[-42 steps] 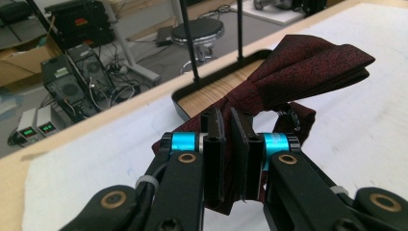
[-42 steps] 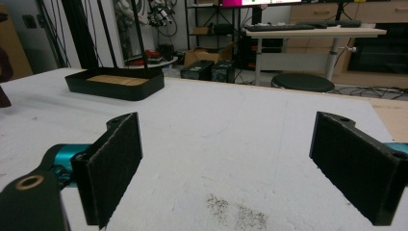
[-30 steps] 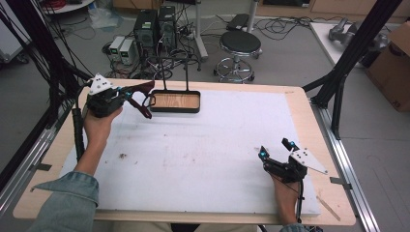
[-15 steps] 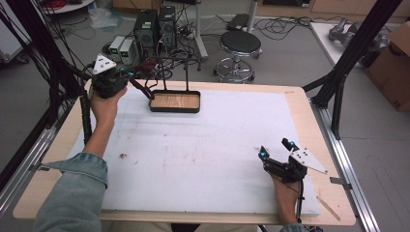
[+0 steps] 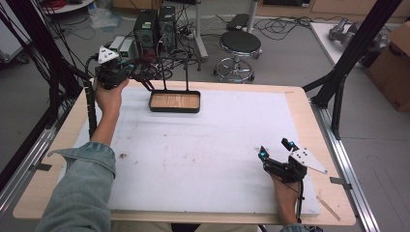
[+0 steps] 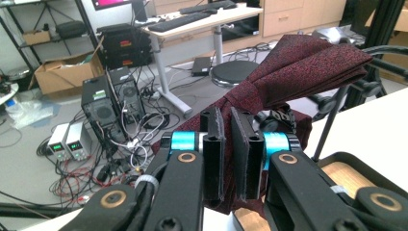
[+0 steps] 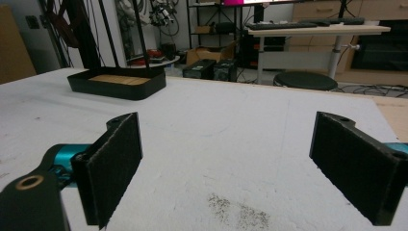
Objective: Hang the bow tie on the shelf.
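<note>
My left gripper [image 5: 134, 73] hovers over the table's far left corner, shut on a dark red woven cloth [image 5: 145, 83] that trails down toward the tray. In the left gripper view the folded cloth [image 6: 298, 67] is pinched between the pads of my left gripper [image 6: 230, 120] and fans out above them. A black tray with a wooden floor [image 5: 174, 109] stands at the far middle of the white mat, with a thin black frame [image 5: 186, 72] rising from it. Near the front right, my right gripper [image 5: 276, 149] rests open and empty; its pads [image 7: 115, 163] stand wide apart over the mat.
The white mat [image 5: 208, 150] covers most of the wooden table. Dark specks [image 7: 235, 211] lie on the mat just ahead of the right gripper. Black frame posts [image 5: 338, 82] flank the table. A stool [image 5: 240, 46] and computers [image 5: 154, 29] stand on the floor beyond it.
The left hand has carried the red cloth up and away toward the table's far edge, beside the tray's frame. The right gripper has stayed still.
</note>
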